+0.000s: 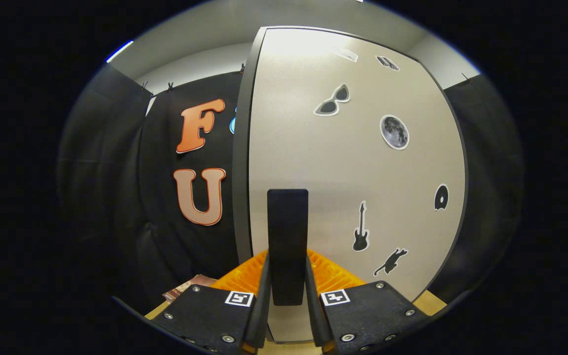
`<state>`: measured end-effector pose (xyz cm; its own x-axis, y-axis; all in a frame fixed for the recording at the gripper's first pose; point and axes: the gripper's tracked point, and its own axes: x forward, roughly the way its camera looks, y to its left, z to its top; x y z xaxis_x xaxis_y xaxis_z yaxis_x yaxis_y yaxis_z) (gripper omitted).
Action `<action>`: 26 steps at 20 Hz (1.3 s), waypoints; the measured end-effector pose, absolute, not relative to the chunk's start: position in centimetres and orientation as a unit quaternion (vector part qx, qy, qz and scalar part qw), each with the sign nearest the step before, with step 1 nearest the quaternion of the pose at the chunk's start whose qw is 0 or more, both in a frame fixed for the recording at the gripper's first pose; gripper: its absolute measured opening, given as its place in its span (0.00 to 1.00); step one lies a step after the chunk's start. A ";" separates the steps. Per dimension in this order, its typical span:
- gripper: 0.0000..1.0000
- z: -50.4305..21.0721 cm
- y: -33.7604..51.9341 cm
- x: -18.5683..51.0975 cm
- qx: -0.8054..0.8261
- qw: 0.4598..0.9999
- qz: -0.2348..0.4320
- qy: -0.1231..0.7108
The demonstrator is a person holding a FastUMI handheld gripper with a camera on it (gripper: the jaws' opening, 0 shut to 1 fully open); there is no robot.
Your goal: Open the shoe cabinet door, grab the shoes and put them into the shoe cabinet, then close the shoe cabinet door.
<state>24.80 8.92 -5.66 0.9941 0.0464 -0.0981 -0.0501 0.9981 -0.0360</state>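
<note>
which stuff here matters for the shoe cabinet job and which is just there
For the job:
- cabinet door
- black door handle, clamped between the hand-held gripper fingers

Just there:
- stickers: sunglasses, moon, guitar, cat

A staged recording booth, not a lived-in home: black cloth walls (116,187) clipped up under a plain ceiling surround a sticker-decorated shoe cabinet door (343,172).

Wooden floor (429,301), cabinet (343,162) standing on it

black cloth wall (116,172), white ceiling (205,34)
</note>
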 end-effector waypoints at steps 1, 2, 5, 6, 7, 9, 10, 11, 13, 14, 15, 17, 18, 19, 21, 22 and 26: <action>0.36 -5.6 8.9 24.7 -0.021 0.998 0.025 0.049; 0.36 -5.6 8.8 24.4 -0.022 0.998 0.026 0.050; 0.35 -5.2 8.7 23.1 -0.014 0.998 0.035 0.049; 0.34 -5.1 8.6 22.5 -0.011 0.998 0.038 0.047; 0.34 -5.0 8.5 22.0 -0.011 0.998 0.039 0.046; 0.34 -4.7 8.1 21.1 -0.010 0.998 0.042 0.043; 0.34 -4.6 8.0 20.7 -0.006 0.998 0.044 0.043; 0.34 -4.5 7.8 20.2 -0.003 0.998 0.045 0.043; 0.34 -4.4 7.4 19.3 0.001 0.998 0.048 0.045; 0.34 -4.3 7.1 18.8 0.001 0.998 0.049 0.045; 0.34 -4.1 6.8 18.4 0.001 0.998 0.050 0.045; 0.34 -4.1 6.1 17.6 0.004 0.998 0.054 0.043; 0.33 -4.1 5.7 17.2 0.010 0.997 0.057 0.042; 0.33 -4.0 5.4 16.7 0.015 0.997 0.058 0.041; 0.33 -4.1 4.6 15.8 0.017 0.997 0.056 0.039; 0.33 -4.0 4.3 15.5 0.018 0.998 0.056 0.039; 0.33 -4.0 2.9 14.3 0.019 0.998 0.056 0.037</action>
